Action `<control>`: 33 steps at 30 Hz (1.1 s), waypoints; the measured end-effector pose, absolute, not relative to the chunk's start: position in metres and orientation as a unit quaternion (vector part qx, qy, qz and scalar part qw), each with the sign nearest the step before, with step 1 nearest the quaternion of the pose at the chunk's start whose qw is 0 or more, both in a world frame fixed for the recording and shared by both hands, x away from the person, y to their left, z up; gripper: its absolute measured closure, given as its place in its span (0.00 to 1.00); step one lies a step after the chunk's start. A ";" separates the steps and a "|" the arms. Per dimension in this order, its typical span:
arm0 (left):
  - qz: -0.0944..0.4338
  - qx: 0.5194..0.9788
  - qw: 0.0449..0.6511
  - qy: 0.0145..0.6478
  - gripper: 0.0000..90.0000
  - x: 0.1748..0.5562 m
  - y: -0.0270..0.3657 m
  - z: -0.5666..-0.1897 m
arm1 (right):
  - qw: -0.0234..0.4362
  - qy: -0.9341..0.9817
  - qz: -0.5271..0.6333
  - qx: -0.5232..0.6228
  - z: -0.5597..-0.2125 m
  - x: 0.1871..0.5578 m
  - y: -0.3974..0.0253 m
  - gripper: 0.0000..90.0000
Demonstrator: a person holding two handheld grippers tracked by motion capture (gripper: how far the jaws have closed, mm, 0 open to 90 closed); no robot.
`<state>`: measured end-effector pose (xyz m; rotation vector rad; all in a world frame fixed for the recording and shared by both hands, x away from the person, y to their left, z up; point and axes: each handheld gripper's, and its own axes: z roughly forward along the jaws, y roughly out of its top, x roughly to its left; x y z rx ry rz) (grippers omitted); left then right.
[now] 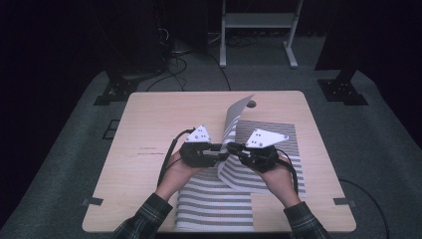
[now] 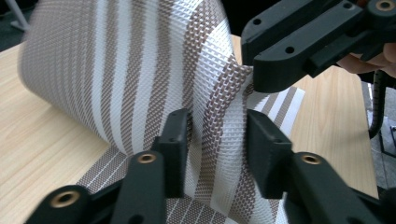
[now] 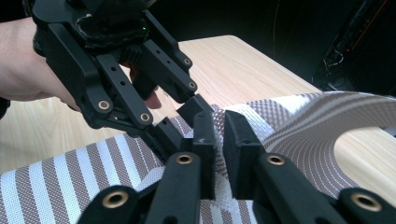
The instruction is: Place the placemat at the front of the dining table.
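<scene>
A striped woven mat (image 1: 234, 194) is lying on the near right part of a pale wooden table (image 1: 149, 129), its near end reaching the table's near edge. It is showing broad brown and white bands that look grey and white from the high view. Up close in the left gripper view the mat (image 2: 140, 70) is showing a coarse, gridded weave, almost like a plastic mesh, stiff enough to be holding a smooth curve. One section is standing up off the table in a tall arch, rising toward the far side, with its pale underside catching the light.

The left gripper (image 1: 219, 148) is sitting near the middle of the table, over the mat's left edge. In its own view its black jaws are standing apart on either side of a raised fold of the mat, with gaps showing, so they are released rather than clamped. The right gripper (image 1: 234, 147) is meeting it tip to tip from the right. In the right gripper view the right gripper's (image 3: 219, 140) jaws are pressed close on a thin ridge of the mat (image 3: 299, 121), pinching it.

Both grippers are made of matte black angular links with brass-coloured pins, each topped by a grey three-cornered plate. The person's sleeves (image 1: 144, 219) are plaid.
</scene>
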<state>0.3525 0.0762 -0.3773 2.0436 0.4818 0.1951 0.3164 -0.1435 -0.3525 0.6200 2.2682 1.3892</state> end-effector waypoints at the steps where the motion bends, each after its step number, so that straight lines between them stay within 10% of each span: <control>1: 0.080 0.845 0.490 0.200 0.76 0.352 0.076 -0.377 | 0.205 0.812 0.498 0.224 -0.353 0.316 -0.144 0.90; 9: 0.072 0.846 0.480 0.222 0.96 0.351 0.075 -0.380 | 0.206 0.803 0.508 0.236 -0.353 0.318 -0.149 0.73; 33: 0.082 0.818 0.499 0.276 0.97 0.349 0.115 -0.391 | 0.202 0.795 0.480 0.310 -0.368 0.318 -0.194 0.57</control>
